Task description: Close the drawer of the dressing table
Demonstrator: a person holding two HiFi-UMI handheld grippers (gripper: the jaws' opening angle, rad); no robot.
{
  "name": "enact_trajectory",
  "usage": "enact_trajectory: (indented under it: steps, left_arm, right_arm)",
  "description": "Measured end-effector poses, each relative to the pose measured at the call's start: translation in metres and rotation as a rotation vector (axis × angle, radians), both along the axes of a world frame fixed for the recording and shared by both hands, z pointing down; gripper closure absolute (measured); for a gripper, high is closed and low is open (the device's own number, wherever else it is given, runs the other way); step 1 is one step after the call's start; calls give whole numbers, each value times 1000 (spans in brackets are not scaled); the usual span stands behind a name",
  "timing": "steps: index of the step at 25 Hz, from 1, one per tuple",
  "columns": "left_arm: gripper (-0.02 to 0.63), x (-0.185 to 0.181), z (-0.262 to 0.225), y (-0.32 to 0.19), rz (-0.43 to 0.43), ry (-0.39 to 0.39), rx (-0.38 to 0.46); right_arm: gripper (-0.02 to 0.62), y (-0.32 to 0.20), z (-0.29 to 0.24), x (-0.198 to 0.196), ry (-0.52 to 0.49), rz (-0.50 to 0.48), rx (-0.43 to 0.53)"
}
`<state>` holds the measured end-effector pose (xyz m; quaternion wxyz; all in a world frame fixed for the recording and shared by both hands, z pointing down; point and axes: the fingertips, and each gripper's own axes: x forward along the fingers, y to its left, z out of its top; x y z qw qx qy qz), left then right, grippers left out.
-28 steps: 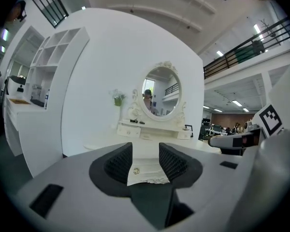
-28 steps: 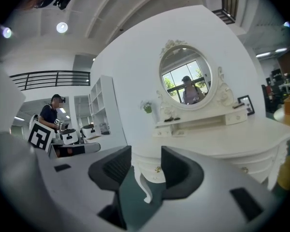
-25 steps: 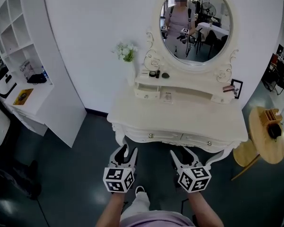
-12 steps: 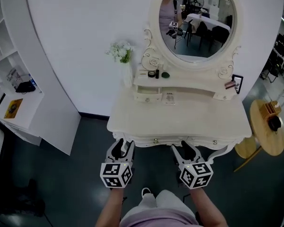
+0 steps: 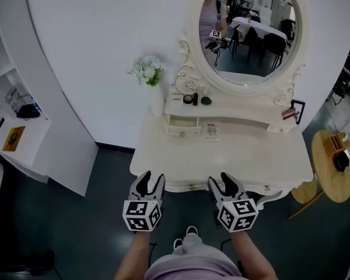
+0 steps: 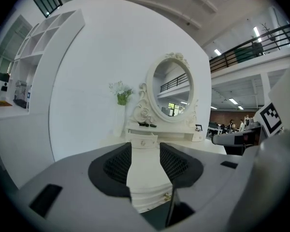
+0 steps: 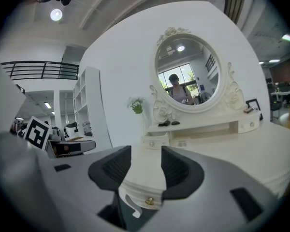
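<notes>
We find the left gripper (image 5: pixel 146 185) and right gripper (image 5: pixel 226 183) released, jaws apart and empty, now at the front edge of the dressing table (image 5: pixel 239 156), nearer than a second ago; the small drawer (image 5: pixel 183 125) below the mirror's left stands slightly pulled out

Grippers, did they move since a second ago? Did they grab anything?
Both moved forward: the left gripper and right gripper are now close to the front edge of the dressing table. Nothing was grabbed. Their fingers stayed apart and empty, and the small drawer stayed a little open.
</notes>
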<state>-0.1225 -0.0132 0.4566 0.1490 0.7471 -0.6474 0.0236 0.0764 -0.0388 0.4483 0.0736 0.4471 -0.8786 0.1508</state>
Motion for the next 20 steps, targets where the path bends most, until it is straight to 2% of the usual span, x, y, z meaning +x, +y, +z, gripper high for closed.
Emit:
enact_trajectory:
  steps: [14, 20]
  left_arm:
    - [439, -16, -4, -88, -60, -28, 13]
    - [437, -23, 2, -119, -33, -50, 1]
  right_arm:
    - [410, -89, -3, -16, 37, -78, 59]
    - [408, -114, 7, -25, 50, -74, 39]
